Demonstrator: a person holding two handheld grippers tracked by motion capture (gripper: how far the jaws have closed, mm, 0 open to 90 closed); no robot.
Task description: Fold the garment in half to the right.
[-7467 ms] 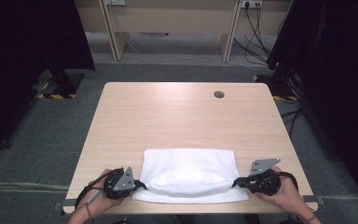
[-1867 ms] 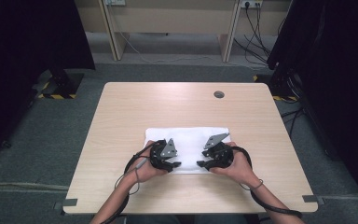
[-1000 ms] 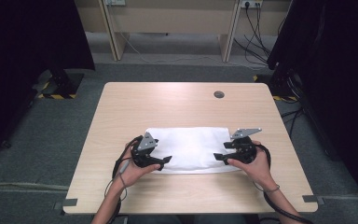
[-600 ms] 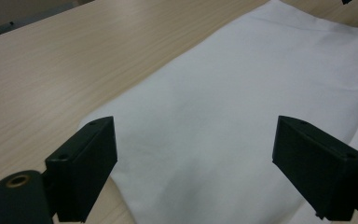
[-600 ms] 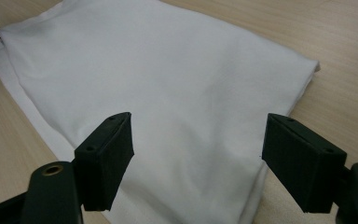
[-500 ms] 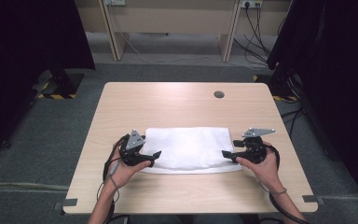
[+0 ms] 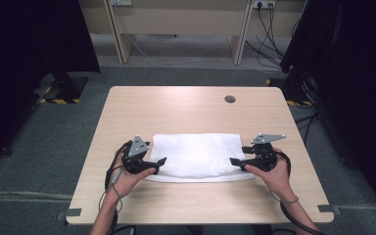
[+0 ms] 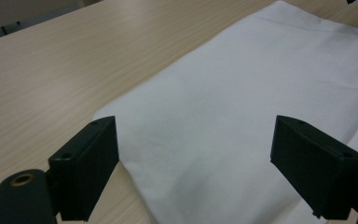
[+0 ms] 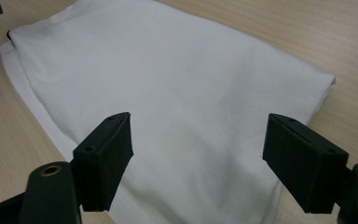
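Left claw (image 7: 160,160) and right claw (image 7: 233,161) gape wide, empty, at the short ends of the folded cloth (image 7: 198,155) lying near the table's (image 7: 176,105) front; seemingly mid-fold; next, pinch both ends.

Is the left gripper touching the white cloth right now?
Cannot tell. In the left gripper view the left gripper stands open over the white cloth, with no plain contact or gap.

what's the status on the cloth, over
Left gripper and right gripper open, one at each end of cloth. Cloth folded, flat on table, not gripped. Nothing in the way.
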